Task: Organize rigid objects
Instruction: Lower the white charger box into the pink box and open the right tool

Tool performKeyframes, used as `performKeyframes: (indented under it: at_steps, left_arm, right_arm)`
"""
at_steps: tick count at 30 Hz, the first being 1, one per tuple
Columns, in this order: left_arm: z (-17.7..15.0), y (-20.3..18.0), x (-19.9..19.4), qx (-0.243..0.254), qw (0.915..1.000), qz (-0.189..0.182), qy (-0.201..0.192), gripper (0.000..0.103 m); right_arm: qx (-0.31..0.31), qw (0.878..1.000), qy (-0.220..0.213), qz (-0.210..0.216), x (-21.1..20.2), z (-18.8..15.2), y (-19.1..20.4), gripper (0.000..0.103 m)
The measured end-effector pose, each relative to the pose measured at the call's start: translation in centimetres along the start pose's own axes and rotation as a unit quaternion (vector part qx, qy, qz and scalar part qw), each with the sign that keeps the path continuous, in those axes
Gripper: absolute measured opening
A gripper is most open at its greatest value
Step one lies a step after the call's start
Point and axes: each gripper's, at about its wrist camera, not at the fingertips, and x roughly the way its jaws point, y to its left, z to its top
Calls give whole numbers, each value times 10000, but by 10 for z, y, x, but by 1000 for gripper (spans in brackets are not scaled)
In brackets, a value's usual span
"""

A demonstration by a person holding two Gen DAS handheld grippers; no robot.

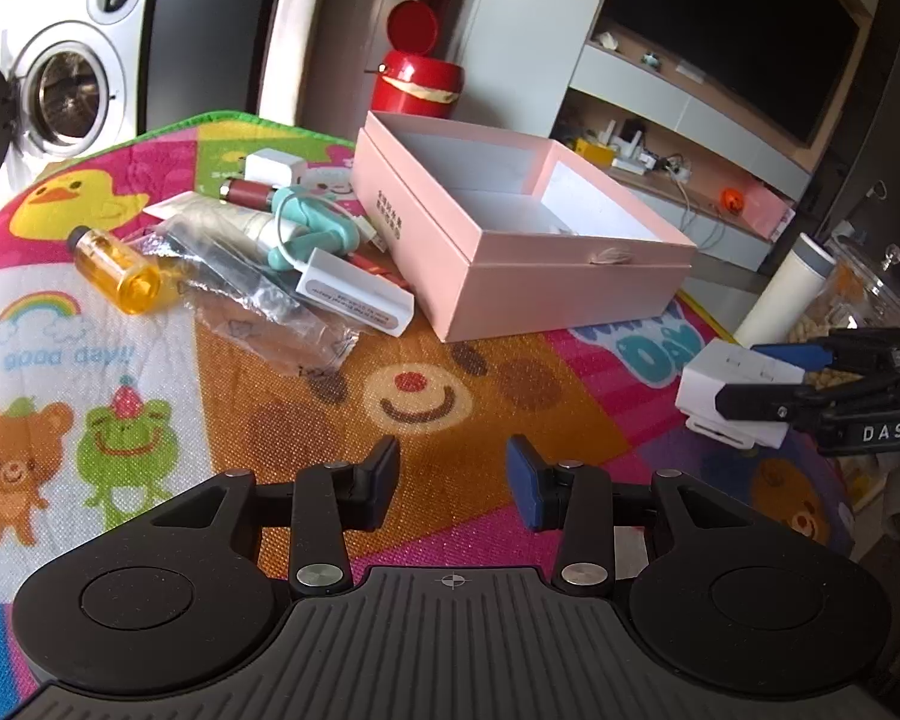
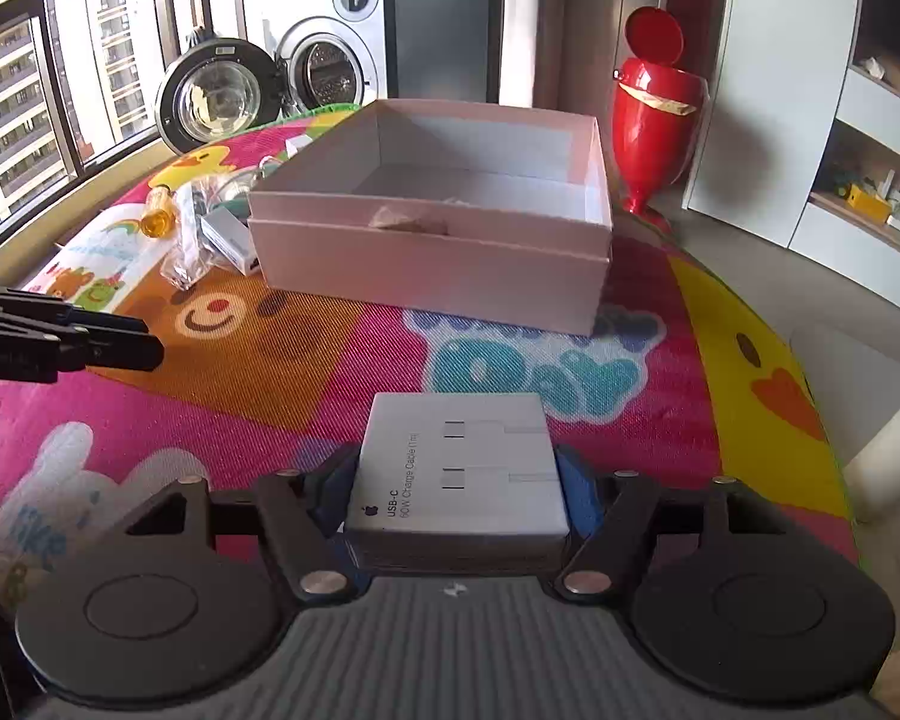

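Observation:
An open pink box (image 1: 510, 258) stands on the cartoon mat, empty inside as far as I see; it also shows in the right wrist view (image 2: 432, 264). My right gripper (image 2: 459, 480) is shut on a white USB-C cable box (image 2: 459, 468) and holds it above the mat in front of the pink box; it shows in the left wrist view (image 1: 732, 396) at the right. My left gripper (image 1: 453, 480) is open and empty above the mat. Left of the pink box lies a pile: an amber bottle (image 1: 117, 270), a white adapter box (image 1: 354, 300), a teal gadget (image 1: 306, 228), plastic bags.
A red bin (image 2: 654, 114) stands on the floor behind the pink box. A washing machine (image 2: 324, 42) with its door open is at the back. A white cylinder (image 1: 786, 294) and a glass jar (image 1: 870, 294) stand right of the mat. A TV unit is behind.

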Motion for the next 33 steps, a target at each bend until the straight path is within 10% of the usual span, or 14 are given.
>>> performKeyframes:
  at_steps: [7,13,17,21,27,33]
  left_arm:
    - [7,12,6,-354,9990,253,-25,43]
    - [15,43,-11,-717,9947,663,-312,43]
    - [13,71,-21,-1025,9892,974,-396,43]
    - [6,93,-33,-1354,9833,1099,-513,43]
    - [-1,109,-42,-1561,9795,1125,-597,43]
    - [2,110,-36,-1601,9794,1054,-634,43]
  right_arm:
    - [19,9740,-2071,-917,-12,130,8,75]
    - [-506,9869,-1532,3,35,135,56,81]
    - [-1574,9833,-721,569,75,102,124,51]
    - [-2206,9743,-384,240,113,89,168,44]
    - [-1917,9812,10,209,142,85,176,39]
    - [-1395,9803,426,1334,109,67,163,34]
